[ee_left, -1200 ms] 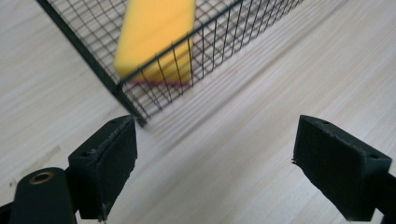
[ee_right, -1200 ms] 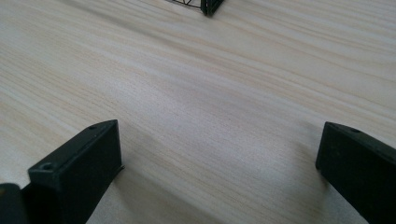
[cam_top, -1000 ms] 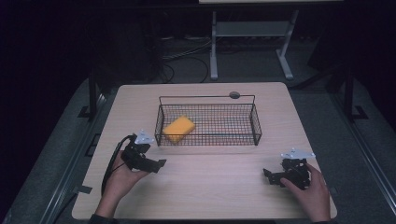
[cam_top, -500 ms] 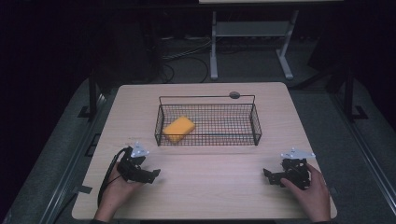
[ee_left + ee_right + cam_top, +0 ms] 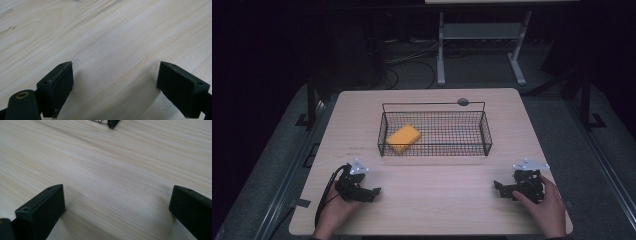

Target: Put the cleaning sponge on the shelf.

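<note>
Three cameras. High view: fixed above the near edge, facing 12 o'clock and down, far enough to take in the whole table (image 5: pixel 437 205), the wire basket (image 5: pixel 434 131) at centre and floor beyond. Left gripper view: riding on the left gripper (image 5: pixel 115 85), seen in the high view at 7 o'clock (image 5: pixel 373 192); low, close to the wood, looking along its own wide-apart jaws. Right gripper view: riding on the right gripper (image 5: pixel 117 210), seen from above at 5 o'clock (image 5: pixel 499 188); equally low and close, facing a basket corner (image 5: pixel 111 123) at 12 o'clock. Shared between high and right gripper views: that corner plus bare tabletop; between high and left: tabletop.
</note>
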Motion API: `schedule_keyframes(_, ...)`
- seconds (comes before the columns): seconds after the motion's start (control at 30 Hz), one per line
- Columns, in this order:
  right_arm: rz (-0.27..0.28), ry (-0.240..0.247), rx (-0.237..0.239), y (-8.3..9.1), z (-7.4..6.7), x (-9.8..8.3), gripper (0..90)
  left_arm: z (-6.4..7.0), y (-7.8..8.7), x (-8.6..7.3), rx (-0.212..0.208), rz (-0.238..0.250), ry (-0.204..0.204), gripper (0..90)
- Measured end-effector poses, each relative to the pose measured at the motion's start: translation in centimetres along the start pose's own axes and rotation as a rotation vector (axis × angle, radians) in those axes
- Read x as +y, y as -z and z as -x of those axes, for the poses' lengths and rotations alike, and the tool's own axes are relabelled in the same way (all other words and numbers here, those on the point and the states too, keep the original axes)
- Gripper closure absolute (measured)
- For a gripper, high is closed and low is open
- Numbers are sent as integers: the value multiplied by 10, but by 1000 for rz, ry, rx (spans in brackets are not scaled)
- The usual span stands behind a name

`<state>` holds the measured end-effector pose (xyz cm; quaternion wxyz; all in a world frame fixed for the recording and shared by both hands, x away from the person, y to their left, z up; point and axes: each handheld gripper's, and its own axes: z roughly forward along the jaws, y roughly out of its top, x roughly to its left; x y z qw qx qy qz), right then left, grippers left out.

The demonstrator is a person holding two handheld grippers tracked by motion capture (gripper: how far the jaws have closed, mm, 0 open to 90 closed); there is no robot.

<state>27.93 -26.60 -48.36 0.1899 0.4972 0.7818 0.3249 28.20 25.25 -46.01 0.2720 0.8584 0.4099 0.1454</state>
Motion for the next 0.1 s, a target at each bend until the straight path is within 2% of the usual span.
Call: schedule_keyframes(0.1, 0, -1, 0, 0, 0, 0, 0, -1, 0, -2, -12, 10, 7, 129)
